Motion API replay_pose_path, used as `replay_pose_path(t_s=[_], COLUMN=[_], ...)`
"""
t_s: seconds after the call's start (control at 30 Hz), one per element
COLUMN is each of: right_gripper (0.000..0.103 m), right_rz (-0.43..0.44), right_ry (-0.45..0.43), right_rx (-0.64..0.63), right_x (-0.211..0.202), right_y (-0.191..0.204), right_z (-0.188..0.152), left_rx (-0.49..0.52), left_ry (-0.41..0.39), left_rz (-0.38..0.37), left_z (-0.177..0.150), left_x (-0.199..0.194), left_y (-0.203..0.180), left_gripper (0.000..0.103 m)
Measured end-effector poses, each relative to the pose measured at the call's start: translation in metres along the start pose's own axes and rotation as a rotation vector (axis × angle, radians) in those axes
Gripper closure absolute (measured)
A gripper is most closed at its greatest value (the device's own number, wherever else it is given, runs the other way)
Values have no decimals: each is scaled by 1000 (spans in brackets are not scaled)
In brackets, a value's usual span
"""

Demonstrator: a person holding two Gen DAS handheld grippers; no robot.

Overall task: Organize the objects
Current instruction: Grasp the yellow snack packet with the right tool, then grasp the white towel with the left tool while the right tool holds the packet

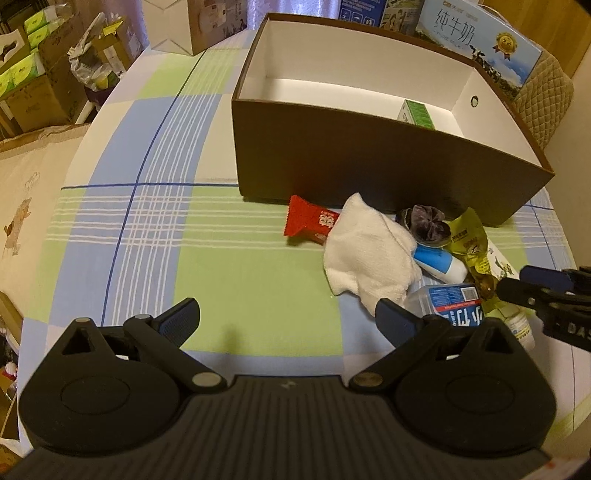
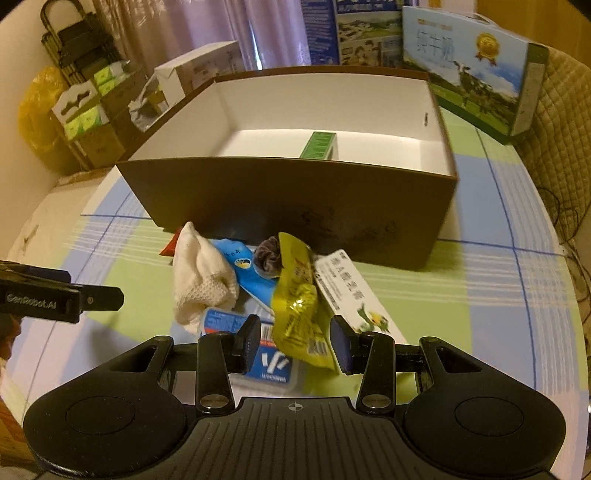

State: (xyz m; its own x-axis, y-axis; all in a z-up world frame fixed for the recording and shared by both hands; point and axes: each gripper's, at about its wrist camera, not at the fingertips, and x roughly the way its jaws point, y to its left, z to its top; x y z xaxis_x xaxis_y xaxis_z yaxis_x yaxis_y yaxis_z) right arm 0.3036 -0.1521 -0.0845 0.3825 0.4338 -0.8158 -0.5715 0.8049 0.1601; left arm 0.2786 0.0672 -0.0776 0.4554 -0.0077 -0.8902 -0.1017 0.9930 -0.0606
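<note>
Two hand-held claws angle steeply down over a table covered in a green, blue and white checked cloth [image 1: 229, 258].

The left gripper [image 1: 288, 317] has its jaws spread wide with nothing between them; only bare cloth lies in the gap. Its right fingertip [image 1: 395, 317] sits just beside the edge of a white cloth [image 1: 369, 254] and a clear blue-labelled plastic box [image 1: 454, 299].

The right gripper [image 2: 295, 339] has its jaws part open, standing on either side of the lower end of a yellow snack packet [image 2: 295, 306]. Whether the pads press on the packet cannot be told; they appear just clear of it. Under and left of that claw lies the blue-labelled box [image 2: 229, 321], and just to its right a long white carton with green print [image 2: 351, 291].

Ahead of both claws is a small heap: the white cloth, a red wrapper [image 1: 310, 221], a blue and white tube [image 1: 439, 262], a dark purple scrunchie [image 1: 428, 221] and the yellow packet. Directly beyond the heap stands an open brown box [image 1: 332, 162] with white inner walls, holding a small green and white carton [image 2: 319, 146] against its near wall.

Behind the box stand milk cartons [image 2: 469, 62] and a curtain [image 2: 207, 26]; to the left are stacked cardboard boxes [image 1: 33, 85].
</note>
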Motion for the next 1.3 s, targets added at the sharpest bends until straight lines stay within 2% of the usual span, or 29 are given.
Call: replay_pose_path(t_s=[0.3,0.53,0.6,0.67,0.7,0.87,1.17,1.3], right_gripper=[64,64,76,80,87,88,88,88], right_rz=[-34,-37,-33,-14,-11,8,-32,-12], right_ry=[45,65,66,71,76,91,102,102], right_rx=[-7,-5,10,31,34,43,10,31], right_x=[33,52,51,48,47,44,58,59], right_y=[2,1,-4,-12,-14,-22,-14,-20], right_z=[9,9,10,10,10,9,15,18], left_rx=[-14,12,17,20,22,33,69,72], left_ry=[14,10,5,2,0,-3,-6,0], left_rz=[19,19,10,3,-1,-21,-67,-79], left_z=[-1,3,5,6,7,8,10,12], left_x=[9,13,13,13,14,18,24,33], left_y=[6,0,-2,-2,-3,-7,-21,-26], left_gripper=[3,3,3,3,3,3,3,3])
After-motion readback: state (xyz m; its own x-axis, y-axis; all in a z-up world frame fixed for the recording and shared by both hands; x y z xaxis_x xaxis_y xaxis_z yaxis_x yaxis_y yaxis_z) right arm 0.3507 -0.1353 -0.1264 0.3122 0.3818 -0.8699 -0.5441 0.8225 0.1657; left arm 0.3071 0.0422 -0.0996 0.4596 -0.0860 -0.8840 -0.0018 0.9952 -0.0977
